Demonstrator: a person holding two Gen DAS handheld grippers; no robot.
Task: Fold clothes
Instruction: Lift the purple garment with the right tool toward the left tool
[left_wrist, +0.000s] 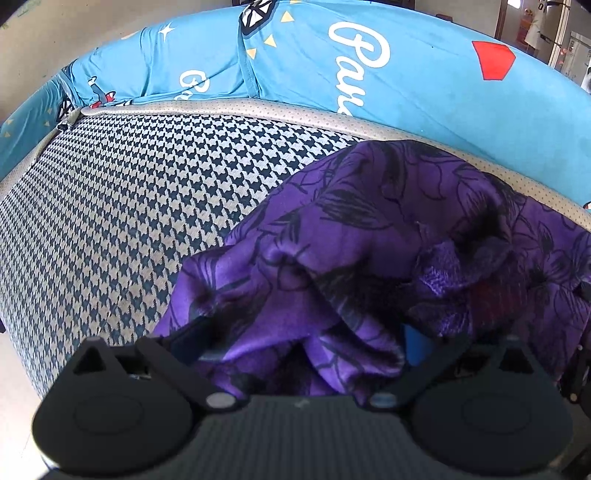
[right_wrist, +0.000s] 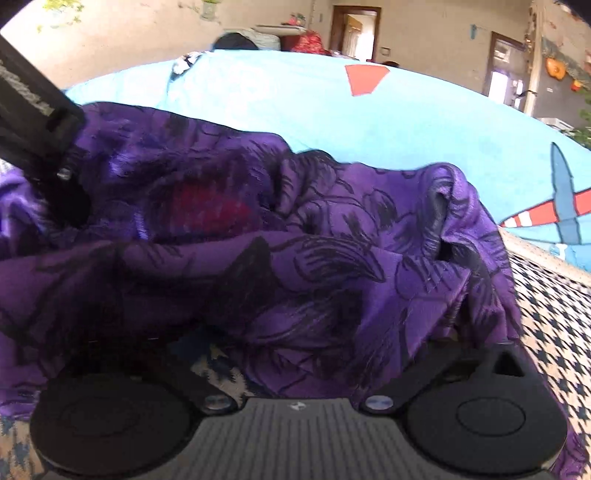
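A purple garment with black flower outlines (left_wrist: 369, 221) lies crumpled on the houndstooth seat (left_wrist: 129, 203). It bunches over my left gripper (left_wrist: 303, 336). The finger arms stand wide apart and cloth hangs loosely between them. One dark finger (left_wrist: 188, 339) and a blue pad (left_wrist: 417, 345) peek out. In the right wrist view the same garment (right_wrist: 332, 240) covers my right gripper (right_wrist: 291, 332). Its arms are spread wide and the fingertips are hidden under folds. A red patch (right_wrist: 210, 210) shows through the cloth. The left gripper's black body (right_wrist: 37, 118) enters the cloth at upper left.
A light blue printed cover (left_wrist: 314, 55) drapes the backrest behind the seat, also the blue cover (right_wrist: 295, 110) in the right view. Bare houndstooth seat (right_wrist: 554, 314) runs to the right of the garment. Pale floor (left_wrist: 14, 369) lies past the seat's left edge. Doorways show far behind.
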